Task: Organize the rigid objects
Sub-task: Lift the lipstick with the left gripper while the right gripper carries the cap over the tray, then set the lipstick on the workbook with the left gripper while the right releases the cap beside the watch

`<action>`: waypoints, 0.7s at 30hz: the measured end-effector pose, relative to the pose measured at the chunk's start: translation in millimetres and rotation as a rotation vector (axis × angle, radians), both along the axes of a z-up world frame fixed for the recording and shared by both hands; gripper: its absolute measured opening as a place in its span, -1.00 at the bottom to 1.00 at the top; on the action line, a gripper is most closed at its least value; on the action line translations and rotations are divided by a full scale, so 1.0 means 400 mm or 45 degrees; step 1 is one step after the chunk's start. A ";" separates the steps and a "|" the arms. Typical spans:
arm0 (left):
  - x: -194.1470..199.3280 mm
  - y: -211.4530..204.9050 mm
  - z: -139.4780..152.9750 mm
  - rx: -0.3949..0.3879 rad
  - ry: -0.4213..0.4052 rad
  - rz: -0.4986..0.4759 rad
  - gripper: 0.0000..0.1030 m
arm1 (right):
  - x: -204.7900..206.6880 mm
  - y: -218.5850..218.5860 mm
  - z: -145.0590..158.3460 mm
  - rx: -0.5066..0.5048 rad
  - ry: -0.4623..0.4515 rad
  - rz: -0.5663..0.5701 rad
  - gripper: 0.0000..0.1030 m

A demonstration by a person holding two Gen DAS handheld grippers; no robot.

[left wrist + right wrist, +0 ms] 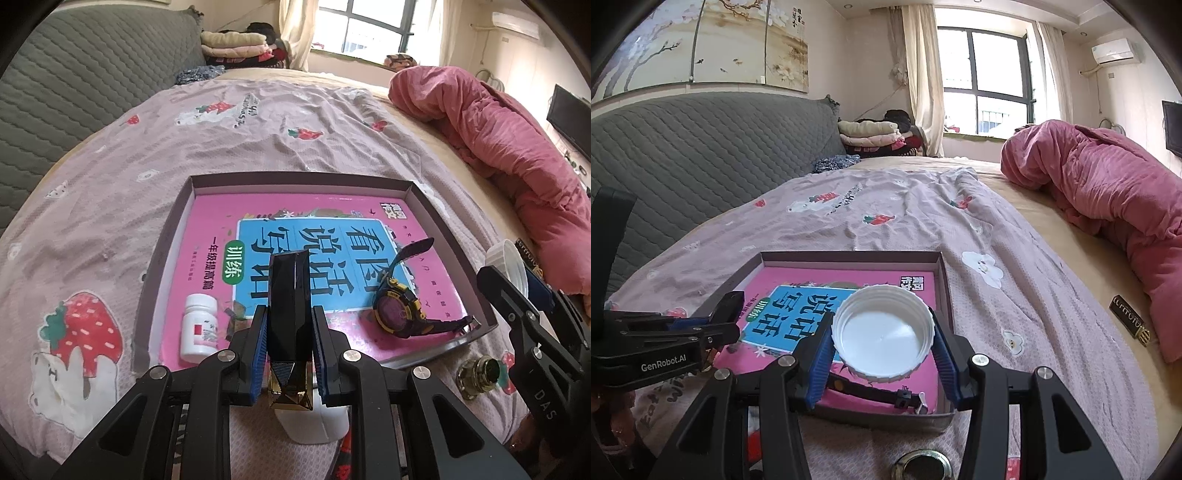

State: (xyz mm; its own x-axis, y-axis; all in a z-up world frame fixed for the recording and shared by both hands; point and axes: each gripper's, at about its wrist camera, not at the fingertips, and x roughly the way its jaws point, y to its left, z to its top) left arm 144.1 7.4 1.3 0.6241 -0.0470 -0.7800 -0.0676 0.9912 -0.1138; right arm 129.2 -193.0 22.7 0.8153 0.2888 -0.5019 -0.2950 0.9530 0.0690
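Observation:
My left gripper (pixel 289 325) is shut on a tall black faceted bottle with a gold base (pixel 289 295), held over the near edge of a shallow grey box (pixel 299 178). The box holds a pink book (pixel 221 210), a white pill bottle (pixel 199 326) and a purple and yellow watch (pixel 399 310). My right gripper (pixel 882 347) is shut on a white ribbed jar lid (pixel 882 330), held above the box's near right corner (pixel 943 280). The right gripper also shows at the right edge of the left wrist view (pixel 517 280).
A small round glass and metal object (pixel 478 374) lies on the sheet right of the box. A white container (pixel 314 424) sits under the left gripper. A pink quilt (pixel 1108 192) is heaped along the bed's right side. A small dark gold-lettered box (pixel 1130 321) lies beside it.

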 end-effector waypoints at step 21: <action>0.061 -0.026 -0.054 0.005 0.063 -0.020 -0.57 | 0.063 0.007 -0.046 -0.034 0.068 0.019 -0.04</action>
